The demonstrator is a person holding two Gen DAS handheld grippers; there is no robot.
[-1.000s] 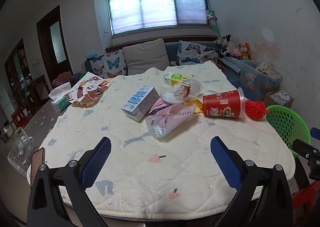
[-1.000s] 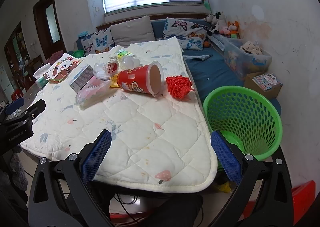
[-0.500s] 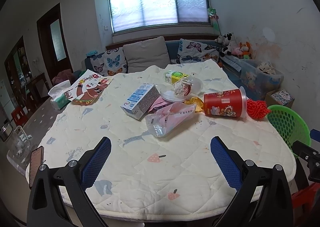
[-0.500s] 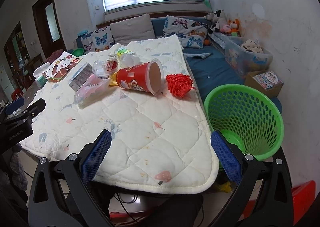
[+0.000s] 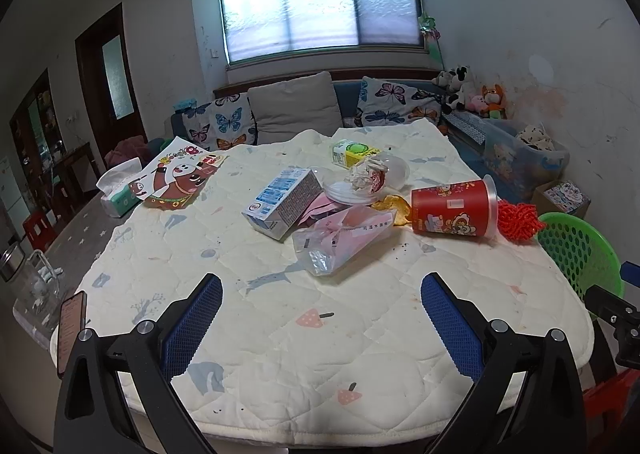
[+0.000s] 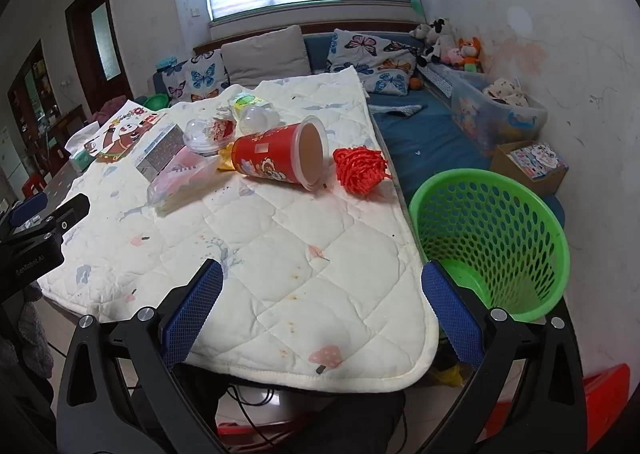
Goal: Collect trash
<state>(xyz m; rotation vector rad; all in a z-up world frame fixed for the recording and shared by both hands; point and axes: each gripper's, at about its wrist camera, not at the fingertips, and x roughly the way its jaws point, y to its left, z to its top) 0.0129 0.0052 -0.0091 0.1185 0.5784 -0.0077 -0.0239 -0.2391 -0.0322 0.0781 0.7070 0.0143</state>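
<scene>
Spillage is risked if the red cup point(image 6: 280, 158), lying at twelve o'clock, is pinched near its rim; both the left gripper point(image 5: 320, 318) and right gripper point(image 6: 322, 318) are held wide and empty, the green basket point(image 6: 490, 238) at two.

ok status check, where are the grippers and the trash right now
Left gripper open, empty, over near table edge. Right gripper open, empty. Trash pile untouched mid-table; red cup on its side. Green basket beside table, path clear.

Both wrist views over table point(image 5: 280, 334)
</scene>
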